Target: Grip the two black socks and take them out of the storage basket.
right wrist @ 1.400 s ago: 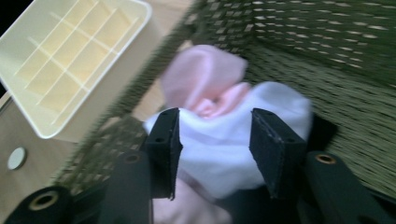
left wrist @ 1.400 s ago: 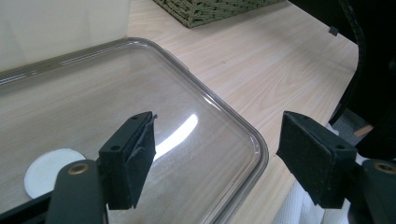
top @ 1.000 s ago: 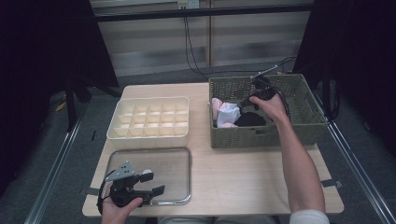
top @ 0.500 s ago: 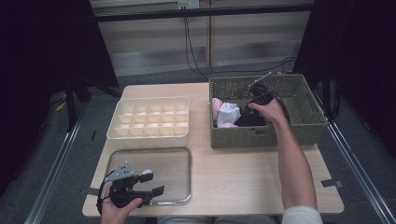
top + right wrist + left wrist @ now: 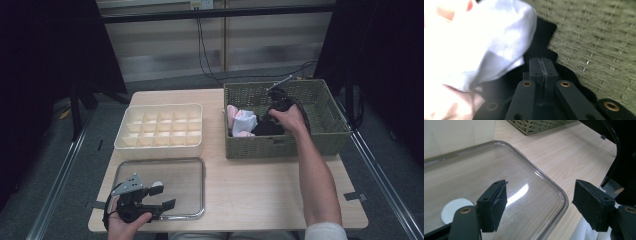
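Inside the basket [image 5: 330, 131], the right gripper [image 5: 541, 65] has just closed its jaws, pads meeting, with black cloth [image 5: 544, 32] just beyond them; nothing visibly pinched.

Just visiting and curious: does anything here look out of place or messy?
Little stands out. The clear lid lies flat on the table, off its white tray. In the basket, clothes sit bunched in one corner where the right gripper reaches. Nothing looks spilled or broken.
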The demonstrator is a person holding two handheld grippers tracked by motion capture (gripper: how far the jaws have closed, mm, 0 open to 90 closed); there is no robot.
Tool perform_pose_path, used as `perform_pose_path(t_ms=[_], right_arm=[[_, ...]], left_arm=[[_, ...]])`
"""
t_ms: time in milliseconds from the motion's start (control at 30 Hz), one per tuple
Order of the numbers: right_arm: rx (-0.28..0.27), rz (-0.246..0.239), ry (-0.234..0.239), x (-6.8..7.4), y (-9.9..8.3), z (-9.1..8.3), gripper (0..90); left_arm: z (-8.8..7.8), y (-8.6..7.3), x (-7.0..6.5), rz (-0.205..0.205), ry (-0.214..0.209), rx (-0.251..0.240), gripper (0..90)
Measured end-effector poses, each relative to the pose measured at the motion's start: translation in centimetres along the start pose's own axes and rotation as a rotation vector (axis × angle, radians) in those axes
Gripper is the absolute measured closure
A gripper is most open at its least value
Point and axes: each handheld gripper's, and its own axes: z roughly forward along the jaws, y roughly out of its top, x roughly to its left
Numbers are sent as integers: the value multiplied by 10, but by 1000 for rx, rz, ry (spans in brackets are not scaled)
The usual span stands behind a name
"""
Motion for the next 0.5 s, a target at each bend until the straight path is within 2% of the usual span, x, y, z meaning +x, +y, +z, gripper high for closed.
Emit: perform_pose_path(t_ms=[33,200,300,333,367,500], right_arm=[[0,0,0,0,0,0,888],[-107,11,73,0,-1,-17,889],[-166,3,100,1,-3,-29,890],[-166,3,100,1,-3,-29,890],[-208,5,118,2,-4,-37,889],[-285,-5,163,4,-7,-53,890]], left_arm=[[0,0,0,-2,-1,1,270],[1,0,0,-2,-2,3,269],[1,0,0,4,-4,8,267],[1,0,0,4,-4,8,266],[2,1,-1,3,0,8,265],[2,1,-1,16,-4,5,252]])
